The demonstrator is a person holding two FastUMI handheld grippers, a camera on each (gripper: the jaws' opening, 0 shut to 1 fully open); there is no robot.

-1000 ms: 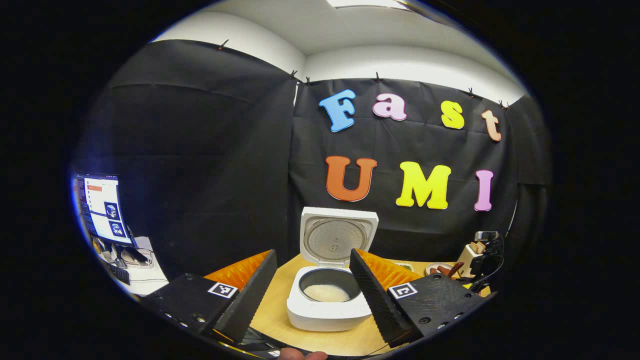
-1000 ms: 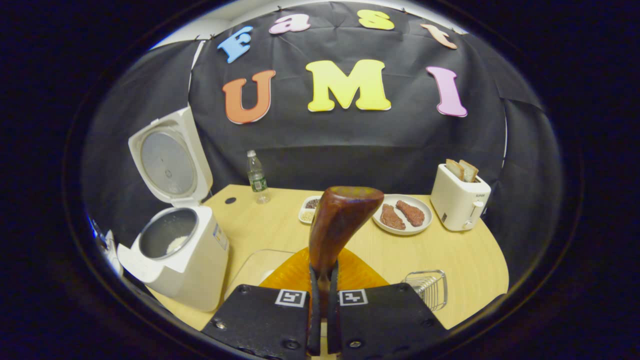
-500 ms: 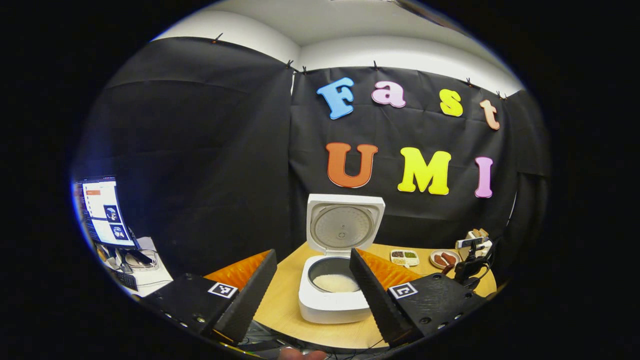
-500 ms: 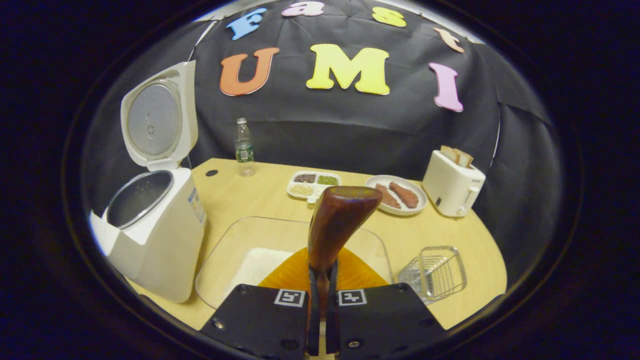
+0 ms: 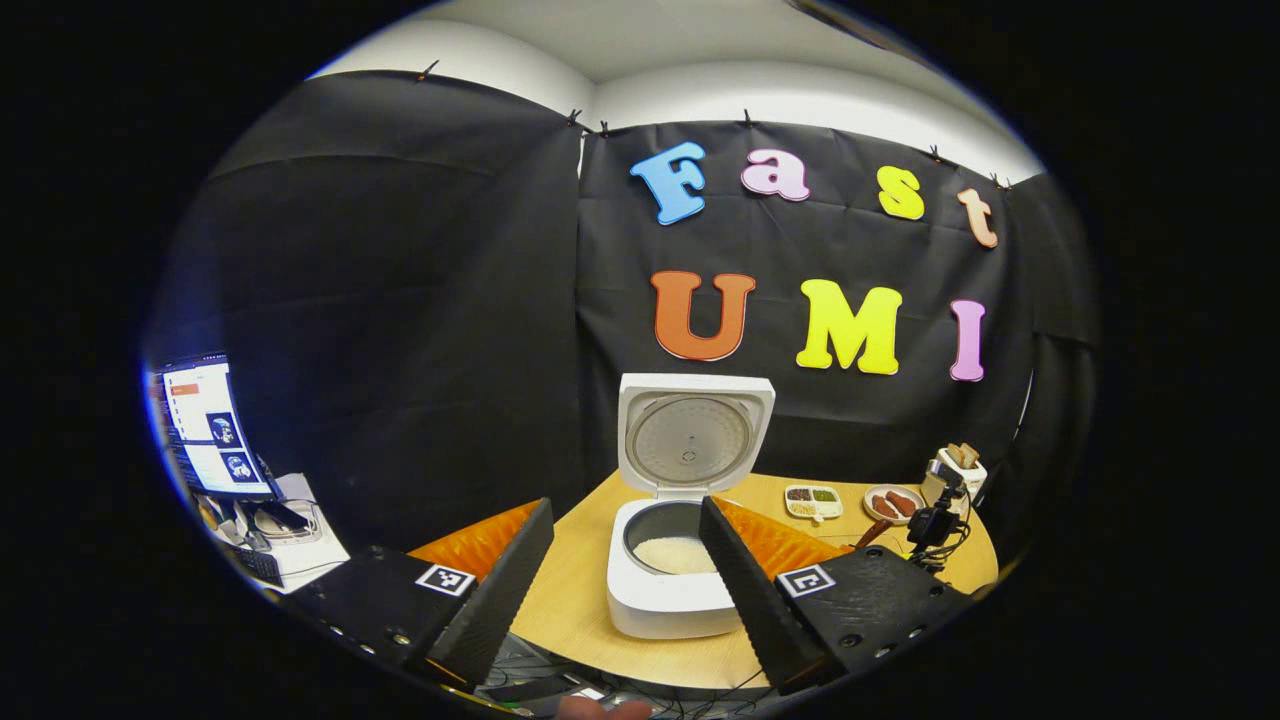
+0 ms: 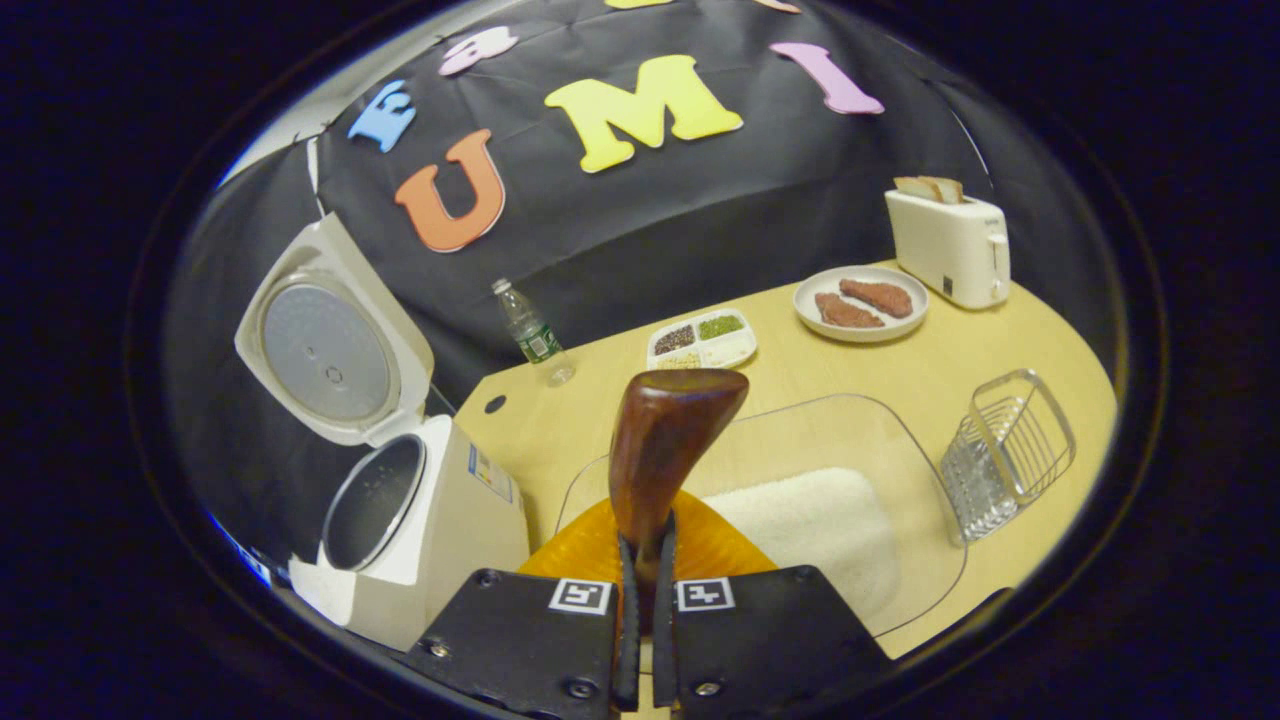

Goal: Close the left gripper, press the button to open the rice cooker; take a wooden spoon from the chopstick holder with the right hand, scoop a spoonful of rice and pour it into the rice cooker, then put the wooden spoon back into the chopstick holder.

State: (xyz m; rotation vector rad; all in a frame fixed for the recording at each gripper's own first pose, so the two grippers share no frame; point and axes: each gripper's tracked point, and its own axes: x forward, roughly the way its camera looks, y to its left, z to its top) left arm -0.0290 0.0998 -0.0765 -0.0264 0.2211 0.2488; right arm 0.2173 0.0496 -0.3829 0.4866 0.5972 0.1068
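Right gripper [image 6: 640, 610] clamped on the wooden spoon [image 6: 668, 440] by its handle, bowl up at frame centre; we judge it light, stiff, smooth enough to twist. Left gripper [image 5: 625, 570] fingers wide apart, lower centre. Rice cooker [image 5: 672, 560] open, rice inside. Chopstick holder [image 6: 1005, 455] at right edge; clear rice tray [image 6: 850, 440] lies just beside it, likely in the way. Bottle [image 6: 532, 332], plate [image 6: 860, 305], toaster [image 6: 950, 245] well apart, upper frame

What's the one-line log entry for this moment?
white rice cooker: lid up, rice inside | left tongs: open, empty | right tongs: shut on dark wooden spoon | wire chopstick holder: empty
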